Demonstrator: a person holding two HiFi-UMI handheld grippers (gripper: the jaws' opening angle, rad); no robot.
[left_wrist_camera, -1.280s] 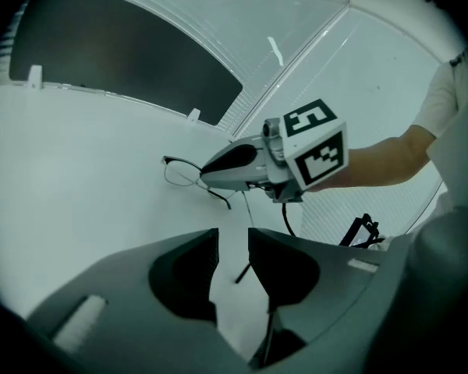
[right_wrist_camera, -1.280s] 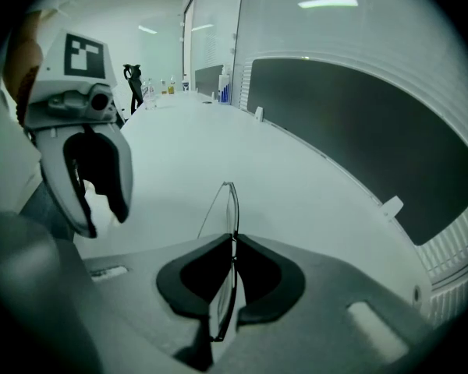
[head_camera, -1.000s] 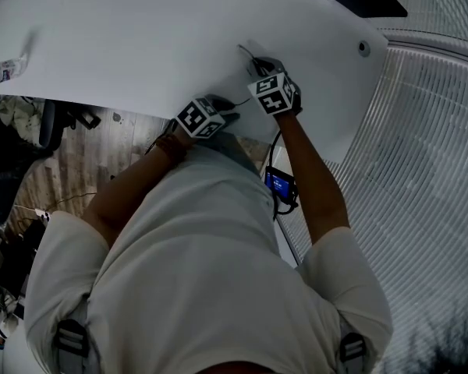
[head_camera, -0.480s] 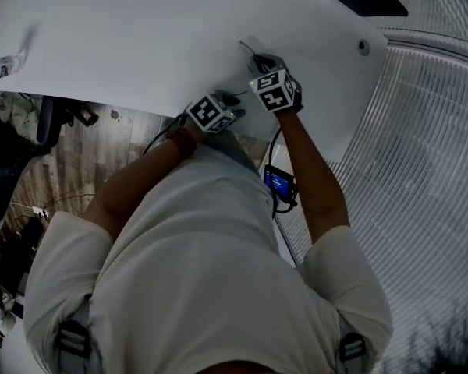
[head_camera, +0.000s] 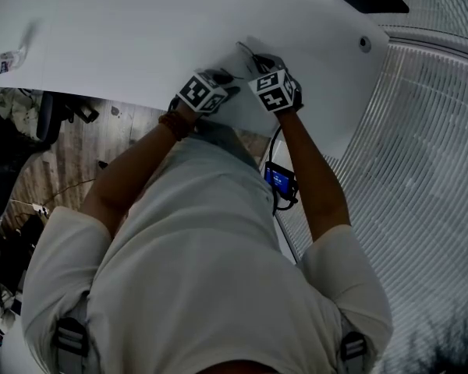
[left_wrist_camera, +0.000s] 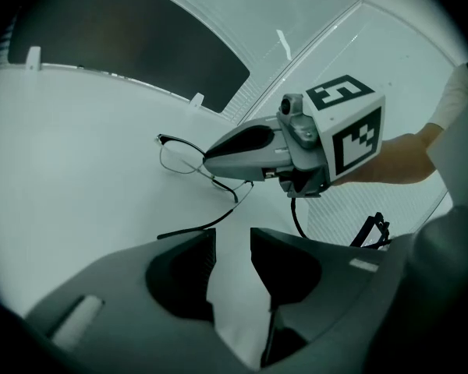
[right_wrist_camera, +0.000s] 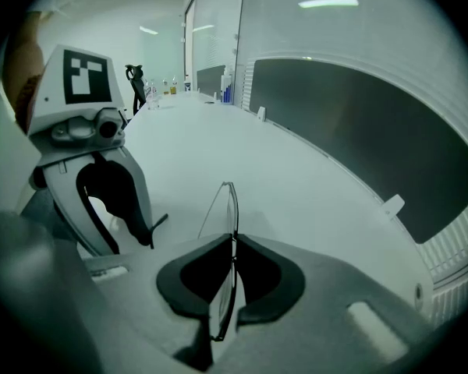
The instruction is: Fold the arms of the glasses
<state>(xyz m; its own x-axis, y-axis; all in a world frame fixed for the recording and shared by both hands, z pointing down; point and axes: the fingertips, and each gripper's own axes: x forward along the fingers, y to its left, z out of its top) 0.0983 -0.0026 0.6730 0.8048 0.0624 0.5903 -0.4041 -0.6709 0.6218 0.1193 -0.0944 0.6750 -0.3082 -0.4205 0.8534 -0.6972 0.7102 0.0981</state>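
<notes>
Thin wire-rimmed glasses point(left_wrist_camera: 178, 156) lie on the white table point(head_camera: 140, 29). My right gripper point(right_wrist_camera: 232, 249) is shut on their front rim, with one lens point(right_wrist_camera: 228, 209) standing up edge-on between the jaws. One open arm point(left_wrist_camera: 207, 224) of the glasses trails across the table toward my left gripper point(left_wrist_camera: 232, 248). Its jaws have just been opening; nothing is between them, and the arm's end lies just ahead of the left jaw. In the head view the left gripper point(head_camera: 226, 80) sits close beside the right gripper point(head_camera: 257, 59), with the glasses point(head_camera: 243, 50) just past it.
A small wrapped object point(head_camera: 4, 62) lies at the table's far left. A dark panel point(left_wrist_camera: 140, 53) runs along the table's back edge. Several bottles point(right_wrist_camera: 168, 86) stand at the far end. A device with a blue screen point(head_camera: 281, 181) hangs at the person's waist.
My left gripper has moved up and right across the table edge, closer to the right gripper and the glasses. The right gripper has stayed where it was.
</notes>
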